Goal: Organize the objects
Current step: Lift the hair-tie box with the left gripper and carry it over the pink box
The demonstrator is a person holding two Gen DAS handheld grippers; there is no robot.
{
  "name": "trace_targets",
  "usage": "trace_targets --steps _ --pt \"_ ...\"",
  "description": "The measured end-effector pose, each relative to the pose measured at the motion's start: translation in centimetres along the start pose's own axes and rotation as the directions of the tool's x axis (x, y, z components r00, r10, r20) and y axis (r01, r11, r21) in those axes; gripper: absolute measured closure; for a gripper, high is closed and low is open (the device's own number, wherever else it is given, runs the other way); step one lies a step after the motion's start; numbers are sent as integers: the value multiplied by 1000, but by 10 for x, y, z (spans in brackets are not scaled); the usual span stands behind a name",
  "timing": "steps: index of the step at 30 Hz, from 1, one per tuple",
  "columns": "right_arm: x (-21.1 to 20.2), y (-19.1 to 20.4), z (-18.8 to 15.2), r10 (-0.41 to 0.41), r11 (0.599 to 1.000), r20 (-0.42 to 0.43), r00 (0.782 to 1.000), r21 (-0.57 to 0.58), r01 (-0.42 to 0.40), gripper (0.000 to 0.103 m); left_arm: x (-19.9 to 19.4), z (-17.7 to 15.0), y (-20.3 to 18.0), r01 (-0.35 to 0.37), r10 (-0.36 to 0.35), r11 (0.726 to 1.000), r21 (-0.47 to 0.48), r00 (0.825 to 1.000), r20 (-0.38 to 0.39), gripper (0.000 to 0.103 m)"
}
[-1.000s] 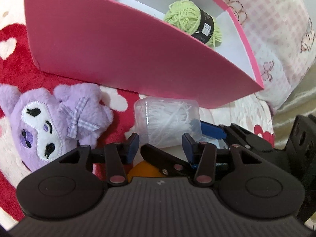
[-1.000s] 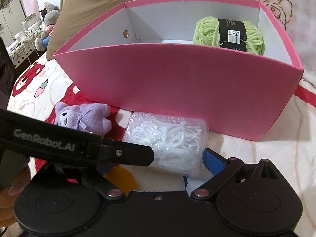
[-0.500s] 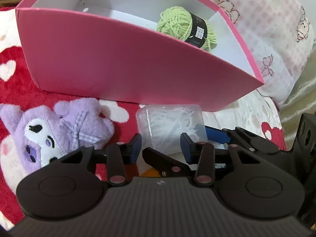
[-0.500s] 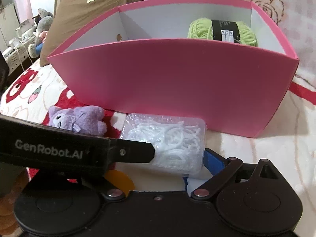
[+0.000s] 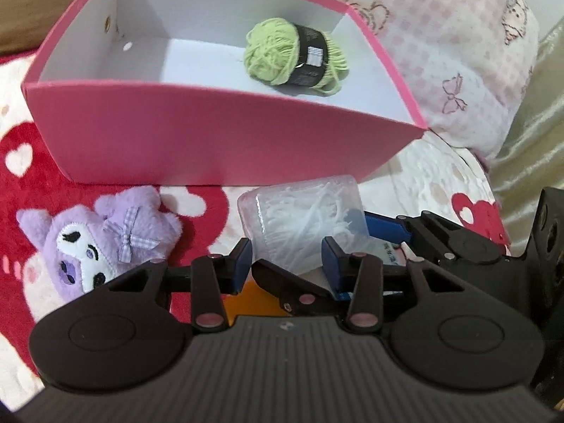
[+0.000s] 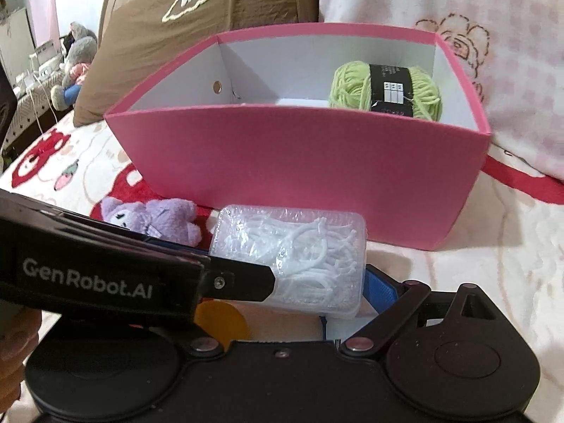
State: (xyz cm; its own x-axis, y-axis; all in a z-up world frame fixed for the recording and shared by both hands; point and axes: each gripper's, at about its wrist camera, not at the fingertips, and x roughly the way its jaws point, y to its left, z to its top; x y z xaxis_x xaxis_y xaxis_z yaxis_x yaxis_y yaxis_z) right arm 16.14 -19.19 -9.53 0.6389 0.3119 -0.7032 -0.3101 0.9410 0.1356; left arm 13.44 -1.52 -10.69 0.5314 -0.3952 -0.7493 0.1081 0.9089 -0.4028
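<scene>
A clear plastic box of white floss picks point(image 5: 306, 218) point(image 6: 299, 246) hangs just above the bed in front of the pink box point(image 5: 211, 148) point(image 6: 299, 162). My left gripper point(image 5: 287, 261) is shut on its near end, with a blue pad on each side. My right gripper point(image 6: 299, 282) comes in from the right and is also shut on it. Its blue pad point(image 6: 380, 287) presses the box's right side, and its other finger is hidden behind the left gripper's arm. A green yarn ball point(image 5: 282, 53) point(image 6: 352, 84) lies in the pink box's right end.
A purple plush toy point(image 5: 95, 246) point(image 6: 165, 222) lies on the red-and-white blanket, left of the clear box. An orange disc point(image 6: 218, 320) shows beneath the grippers. A brown pillow point(image 6: 211, 7) and a pink checked pillow point(image 5: 458, 53) stand behind and right of the pink box.
Both grippers have risen with the clear box between them. More of the pink box's white inside and the whole yarn ball now show. The left jaws have narrowed slightly.
</scene>
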Motion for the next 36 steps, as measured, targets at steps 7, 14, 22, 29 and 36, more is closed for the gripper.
trace_targets --steps 7,14,22,29,36 --pt "-19 5 6 16 1000 6 1000 6 -16 8 -17 6 -13 -25 26 1000 1 999 -42 62" --pt "-32 7 9 54 998 7 998 29 -54 8 -29 9 -15 -34 32 999 -16 996 -87 62" --pt "-46 11 16 62 997 17 998 36 -62 8 -50 13 -24 -27 27 1000 0 996 -84 61" --pt "-62 16 25 86 995 19 996 51 -87 8 -73 17 -31 -25 26 1000 15 997 -68 61" --pt "-77 23 34 98 994 14 995 51 -99 8 -92 20 -37 -24 25 1000 20 998 -57 60"
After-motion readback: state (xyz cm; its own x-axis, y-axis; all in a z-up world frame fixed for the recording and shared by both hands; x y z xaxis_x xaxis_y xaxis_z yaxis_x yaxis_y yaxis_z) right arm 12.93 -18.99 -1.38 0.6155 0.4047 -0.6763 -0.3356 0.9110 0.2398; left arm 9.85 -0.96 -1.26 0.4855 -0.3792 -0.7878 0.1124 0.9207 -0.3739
